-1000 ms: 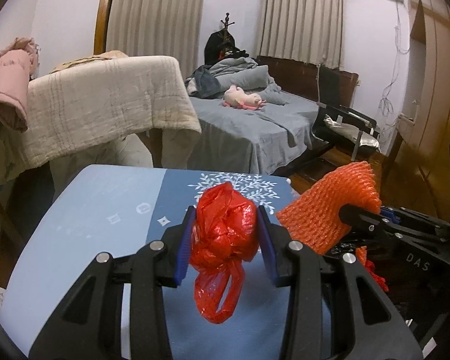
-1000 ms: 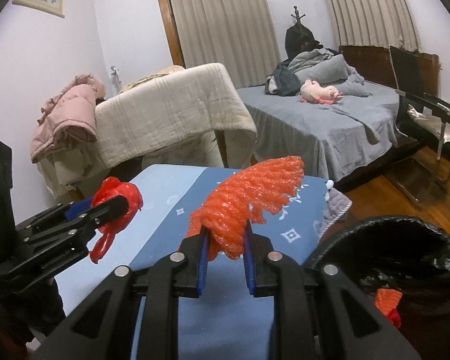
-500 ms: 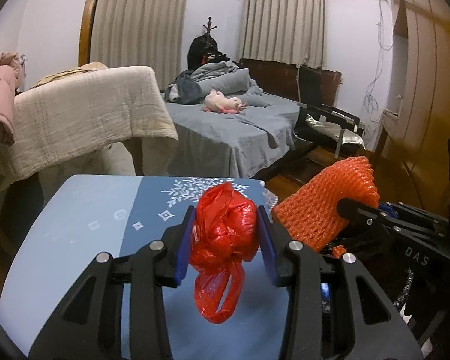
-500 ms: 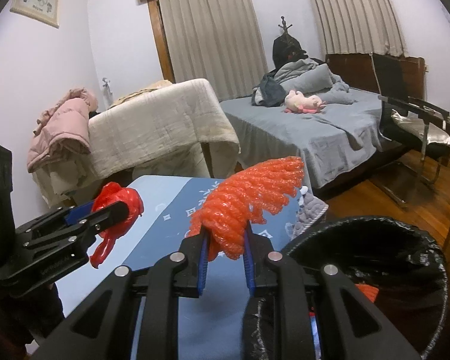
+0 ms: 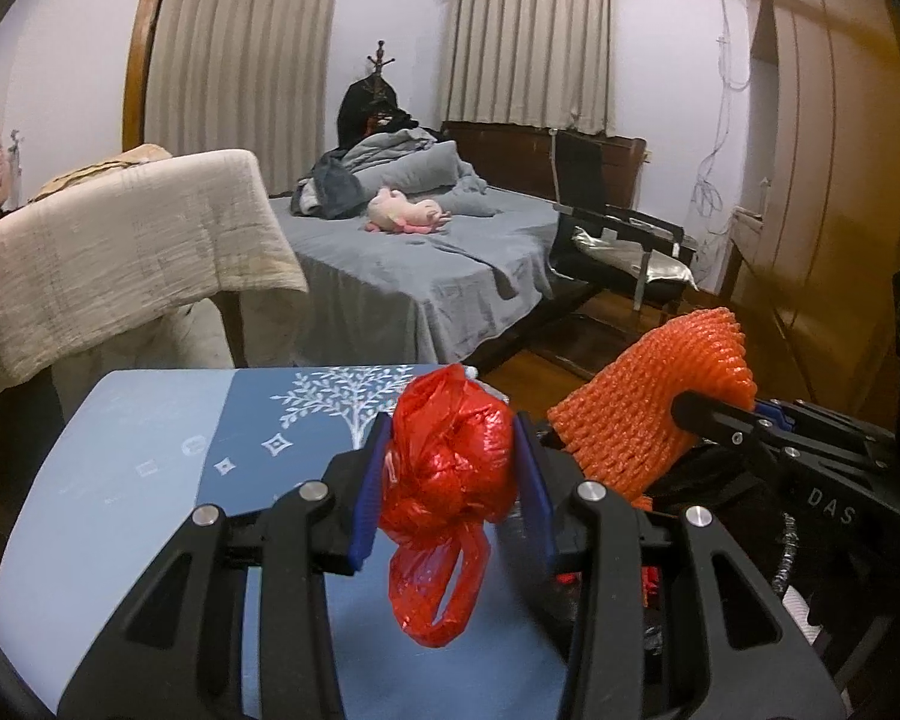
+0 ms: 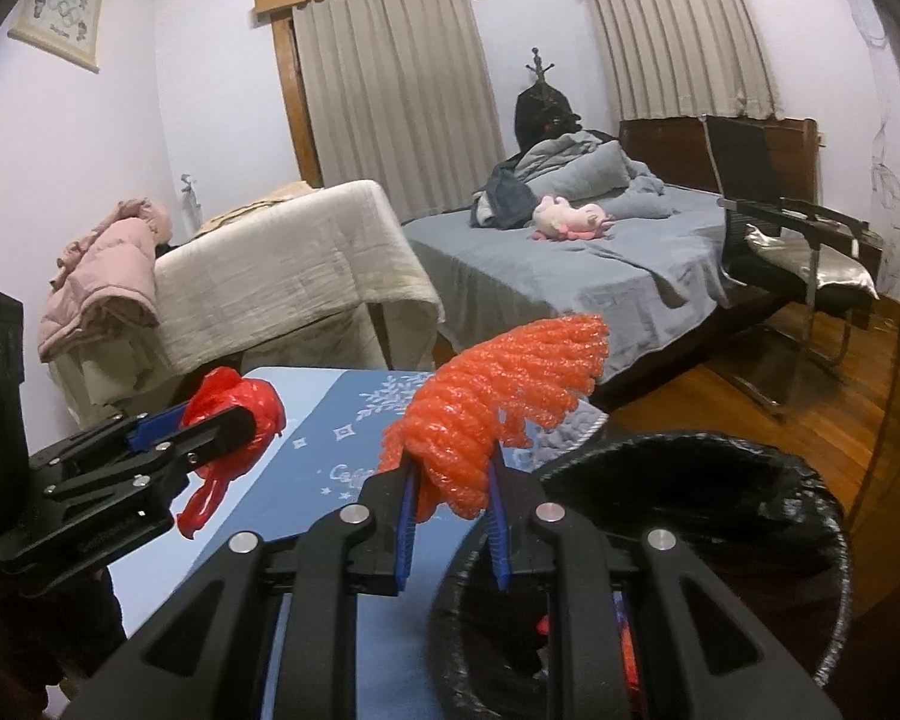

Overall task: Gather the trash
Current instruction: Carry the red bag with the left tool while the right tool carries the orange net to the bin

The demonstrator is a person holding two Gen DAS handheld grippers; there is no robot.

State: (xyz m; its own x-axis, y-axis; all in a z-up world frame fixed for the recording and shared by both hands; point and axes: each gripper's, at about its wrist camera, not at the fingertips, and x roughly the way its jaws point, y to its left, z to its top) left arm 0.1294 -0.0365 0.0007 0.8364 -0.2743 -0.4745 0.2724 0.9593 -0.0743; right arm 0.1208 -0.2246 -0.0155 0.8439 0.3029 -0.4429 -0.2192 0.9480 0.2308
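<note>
Jaws of left gripper (image 5: 450, 474) clamp red plastic bag (image 5: 450, 468); right gripper (image 6: 450, 516) jaws clamp orange foam net (image 6: 498, 390), black-lined bin (image 6: 690, 480) just beyond them.

You have a crumpled red plastic bag (image 5: 450, 462) bunched into a ball, its loop handle hanging down, above the blue table. At its 3 o'clock sits an orange foam fruit net (image 6: 498, 402), folded and ribbed, tilted up toward 1 o'clock over the black-lined trash bin (image 6: 798, 516).
</note>
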